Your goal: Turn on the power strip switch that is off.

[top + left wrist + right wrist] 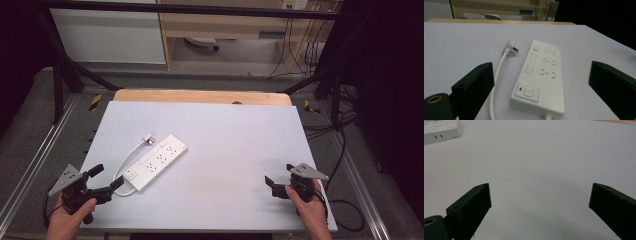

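Jaws of the left hand-held gripper [102, 179] stand wide with nothing between them, low at the near left corner of the bench [240, 150]. Just beyond its tips, up and to the right, lies the white power strip [156, 162]. Its long axis runs diagonally, from the switch end [527, 92] nearest this gripper to the far right. The strip's white cable [127, 160] loops out from that near end along the left side, ending in the plug [147, 138] farther back on the bench. In the left gripper view the strip sits almost centred between the jaws, lengthwise, so a short forward reach would likely meet the switch end first. The right hand-held gripper [278, 177], also spread wide and empty, hovers at the near right, well apart from the strip; the left one is plainly nearer.
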